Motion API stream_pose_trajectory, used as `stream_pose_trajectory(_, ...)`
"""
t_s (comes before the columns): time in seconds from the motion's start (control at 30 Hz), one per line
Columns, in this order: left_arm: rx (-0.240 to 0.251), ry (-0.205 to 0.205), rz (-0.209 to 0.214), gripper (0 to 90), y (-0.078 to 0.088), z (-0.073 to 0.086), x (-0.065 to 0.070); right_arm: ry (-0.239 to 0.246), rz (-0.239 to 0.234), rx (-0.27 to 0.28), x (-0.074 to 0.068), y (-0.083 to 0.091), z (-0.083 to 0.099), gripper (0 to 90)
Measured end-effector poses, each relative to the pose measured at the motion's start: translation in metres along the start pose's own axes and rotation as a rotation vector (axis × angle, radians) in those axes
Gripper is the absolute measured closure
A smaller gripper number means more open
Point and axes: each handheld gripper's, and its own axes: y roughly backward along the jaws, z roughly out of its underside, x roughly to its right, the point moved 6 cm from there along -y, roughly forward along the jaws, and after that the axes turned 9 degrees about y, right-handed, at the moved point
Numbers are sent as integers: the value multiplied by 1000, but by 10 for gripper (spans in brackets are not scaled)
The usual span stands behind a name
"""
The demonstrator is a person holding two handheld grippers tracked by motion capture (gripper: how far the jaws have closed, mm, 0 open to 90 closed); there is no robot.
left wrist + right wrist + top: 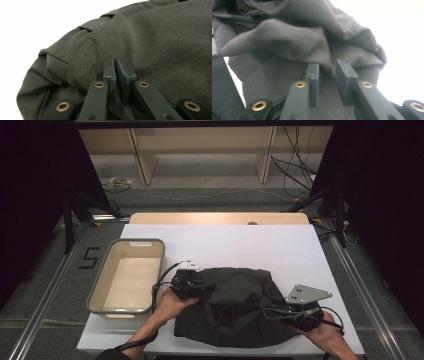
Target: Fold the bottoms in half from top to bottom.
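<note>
A dark grey garment (235, 305) lies crumpled on the white table cover (240, 242), near the front edge. My left gripper (199, 287) sits at its left end, held by a hand. In the left gripper view its jaws (117, 65) stand almost together, pinching the garment's cloth (150, 37) at a fold. My right gripper (281, 312) is at the garment's right front side, under its grey three-cornered plate. In the right gripper view its jaws (327, 68) stand apart, and a loose fold of the cloth (287, 42) hangs between them without being pressed.
A beige bin with a grey rim (125, 241) stands on the table's left side, close to my left gripper, with nothing inside. Bare white cover stretches behind the garment. Cables and wooden shelf legs are on the floor beyond the table.
</note>
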Motion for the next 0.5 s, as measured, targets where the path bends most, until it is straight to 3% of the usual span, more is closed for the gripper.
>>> stream_pose_trajectory(0.07,-2,-3,-4,852,0,1,-2,-20,-10,0,1,3,2,717)
stream_pose_trajectory(0.3,-16,-1,5,853,-2,3,-4,-98,77,-23,18,8,6,714)
stream_pose_trajectory(0.4,-22,12,18,853,-5,4,-5,-130,99,5,23,6,-5,780)
stream_pose_trajectory(0.5,-23,2,11,854,-4,4,-4,-140,77,37,23,-4,-25,839)
